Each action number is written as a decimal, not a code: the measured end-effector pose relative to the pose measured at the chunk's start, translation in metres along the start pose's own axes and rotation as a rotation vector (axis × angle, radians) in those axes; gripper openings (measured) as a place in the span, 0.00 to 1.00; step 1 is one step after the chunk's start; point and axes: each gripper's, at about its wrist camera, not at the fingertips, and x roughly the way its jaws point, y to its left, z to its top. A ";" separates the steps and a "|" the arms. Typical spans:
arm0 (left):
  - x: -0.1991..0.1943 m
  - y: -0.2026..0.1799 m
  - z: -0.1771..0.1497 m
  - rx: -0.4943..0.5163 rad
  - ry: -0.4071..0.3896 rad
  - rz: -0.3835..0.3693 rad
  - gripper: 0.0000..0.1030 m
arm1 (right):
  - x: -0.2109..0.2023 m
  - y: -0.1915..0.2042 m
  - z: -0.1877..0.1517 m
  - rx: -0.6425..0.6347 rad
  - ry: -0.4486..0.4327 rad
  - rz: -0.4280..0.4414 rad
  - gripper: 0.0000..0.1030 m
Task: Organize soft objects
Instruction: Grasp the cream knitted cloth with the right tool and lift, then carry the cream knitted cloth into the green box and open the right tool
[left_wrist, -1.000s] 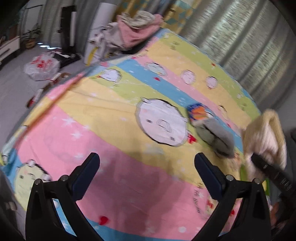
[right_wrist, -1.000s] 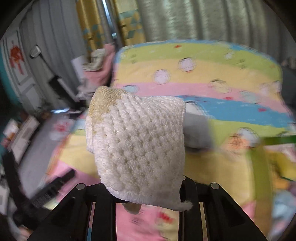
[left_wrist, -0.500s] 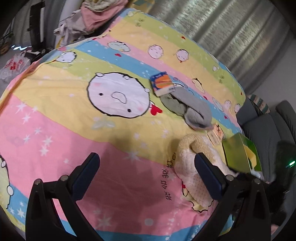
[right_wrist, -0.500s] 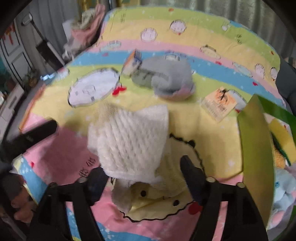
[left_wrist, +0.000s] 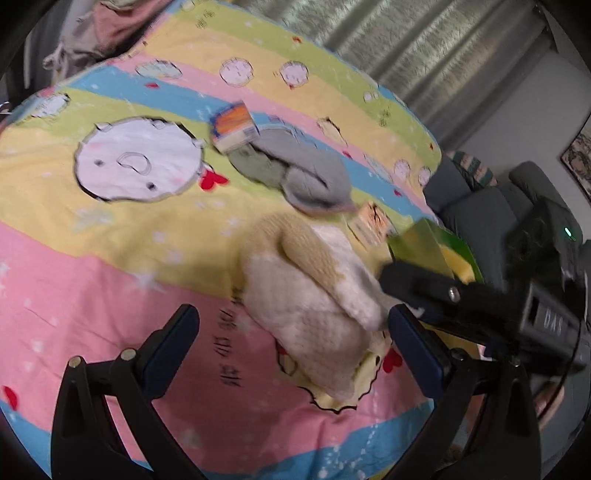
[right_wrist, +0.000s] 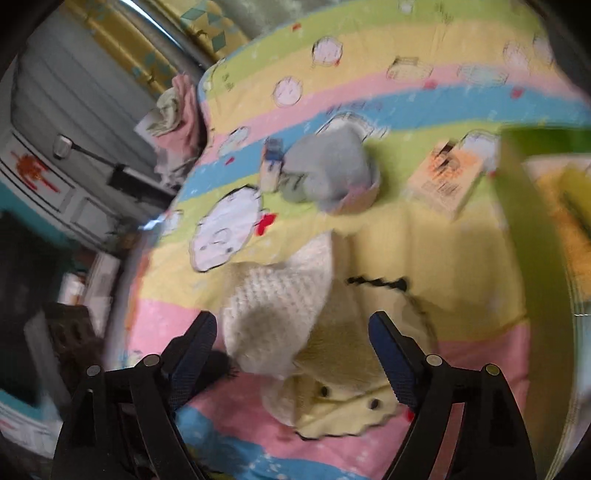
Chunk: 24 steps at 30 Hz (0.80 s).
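A cream knitted hat (left_wrist: 314, 295) lies on the striped cartoon bedspread (left_wrist: 110, 258), near its front edge. It also shows in the right wrist view (right_wrist: 280, 314). My left gripper (left_wrist: 295, 339) is open, with the hat lying between its fingers. My right gripper (right_wrist: 295, 339) is open just above the hat; its black body shows in the left wrist view (left_wrist: 480, 306). A grey soft garment (left_wrist: 295, 173) lies further back, also in the right wrist view (right_wrist: 328, 170).
A small orange-and-blue box (left_wrist: 234, 125) sits beside the grey garment. An orange card (right_wrist: 447, 177) lies on the spread. A green bin (right_wrist: 535, 236) stands at the right. Clothes (left_wrist: 107, 29) are piled at the far end. A dark sofa (left_wrist: 480, 206) is to the right.
My right gripper carried the cream hat down onto the bedspread and opened, letting it go. My left gripper moved right so the hat now lies between its fingers.
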 end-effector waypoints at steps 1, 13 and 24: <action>0.003 -0.002 -0.001 0.005 0.009 0.003 0.99 | 0.006 -0.004 0.001 0.025 0.016 0.039 0.82; 0.029 0.001 -0.007 -0.021 0.051 -0.021 0.96 | 0.050 -0.022 0.000 0.124 0.122 0.130 0.58; 0.017 -0.023 0.003 0.036 0.031 -0.091 0.63 | 0.046 -0.023 0.002 0.136 0.114 0.174 0.45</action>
